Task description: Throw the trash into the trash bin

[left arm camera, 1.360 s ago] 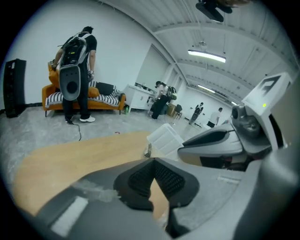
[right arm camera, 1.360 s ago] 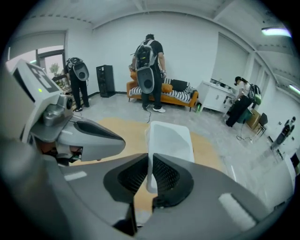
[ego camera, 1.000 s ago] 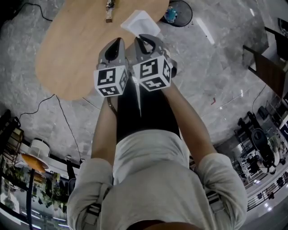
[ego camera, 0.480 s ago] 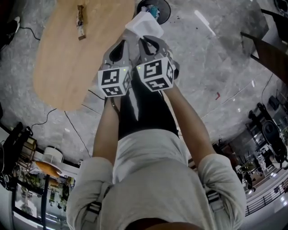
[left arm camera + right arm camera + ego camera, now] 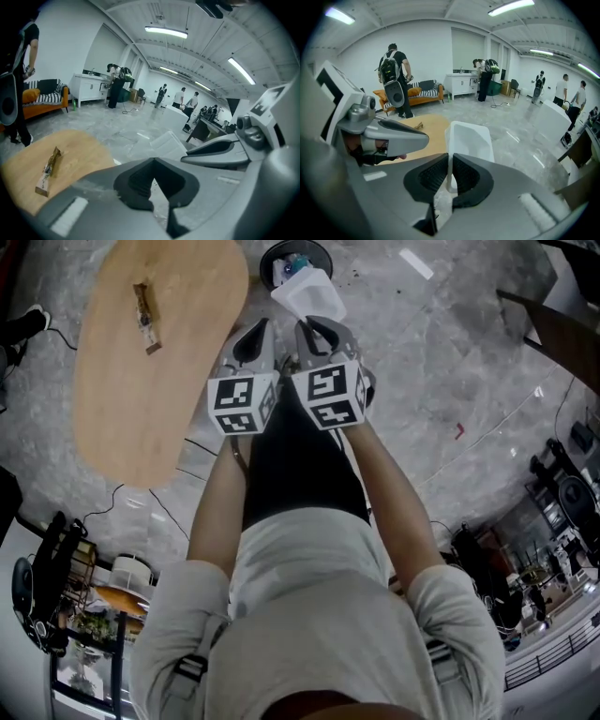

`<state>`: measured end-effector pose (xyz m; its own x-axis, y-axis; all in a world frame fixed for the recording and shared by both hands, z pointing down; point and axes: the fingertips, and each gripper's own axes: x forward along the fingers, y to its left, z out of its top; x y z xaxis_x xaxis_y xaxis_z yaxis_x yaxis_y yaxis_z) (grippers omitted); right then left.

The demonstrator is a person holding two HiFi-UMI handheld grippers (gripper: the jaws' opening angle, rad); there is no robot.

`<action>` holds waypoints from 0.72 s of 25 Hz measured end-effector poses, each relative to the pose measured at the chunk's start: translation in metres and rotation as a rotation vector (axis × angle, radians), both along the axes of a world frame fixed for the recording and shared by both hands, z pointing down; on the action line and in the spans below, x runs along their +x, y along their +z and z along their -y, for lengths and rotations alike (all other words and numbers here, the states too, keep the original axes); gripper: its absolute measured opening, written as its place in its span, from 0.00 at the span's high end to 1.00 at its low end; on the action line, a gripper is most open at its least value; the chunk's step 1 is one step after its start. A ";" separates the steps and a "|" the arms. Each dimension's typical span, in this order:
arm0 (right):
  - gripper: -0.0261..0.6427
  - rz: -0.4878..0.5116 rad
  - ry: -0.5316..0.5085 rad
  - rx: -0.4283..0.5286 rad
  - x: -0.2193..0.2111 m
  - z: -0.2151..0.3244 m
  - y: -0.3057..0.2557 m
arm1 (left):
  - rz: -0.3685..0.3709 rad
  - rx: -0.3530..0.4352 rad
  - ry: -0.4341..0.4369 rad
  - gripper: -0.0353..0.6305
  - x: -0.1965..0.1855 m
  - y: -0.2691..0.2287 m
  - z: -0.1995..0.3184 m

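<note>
The right gripper [image 5: 314, 329] has its pads closed on one thin wall of a white plastic tray [image 5: 307, 296]. The tray stands out ahead of the jaws with its open side turned to the camera in the right gripper view. Just beside it the left gripper [image 5: 260, 329] carries nothing, and its jaw tips meet on empty air.

Over the last second both grippers swung together across the floor. The black round trash bin [image 5: 270, 266] has slid from the upper right of the head view to sit straight ahead of them. The tray now overlaps the bin's rim there, so the carry looks nearly done and a release over the opening should come next.

Only the head view shows the bin; neither gripper view does. Only the right gripper view shows how narrow the bite on the tray wall is.

Further left, the oval wooden table [image 5: 141, 399] has drifted aside. A brown scrap of litter [image 5: 143, 306] lies on it, clearest in the left gripper view, and is probably the next piece to fetch. Beyond are an orange sofa [image 5: 417, 93] and people standing about.
</note>
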<state>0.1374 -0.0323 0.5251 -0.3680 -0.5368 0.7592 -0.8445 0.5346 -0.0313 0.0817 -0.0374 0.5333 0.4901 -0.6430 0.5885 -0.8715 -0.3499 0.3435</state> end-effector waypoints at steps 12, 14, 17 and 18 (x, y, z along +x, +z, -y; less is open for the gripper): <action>0.91 -0.014 0.045 -0.076 0.019 0.047 0.050 | -0.037 -0.049 0.064 0.92 0.020 0.050 0.051; 0.91 -0.014 0.041 -0.084 0.019 0.056 0.067 | -0.042 -0.051 0.071 0.92 0.023 0.068 0.060; 0.91 0.020 0.034 -0.089 0.023 0.069 0.096 | -0.027 -0.030 0.054 0.92 0.024 0.094 0.074; 0.91 0.037 0.029 -0.097 0.024 0.067 0.105 | -0.018 -0.035 0.042 0.92 0.023 0.102 0.072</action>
<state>0.1615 -0.0997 0.6303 -0.3823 -0.4727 0.7940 -0.8569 0.5029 -0.1132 0.1046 -0.1096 0.6348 0.5270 -0.6010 0.6008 -0.8498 -0.3738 0.3716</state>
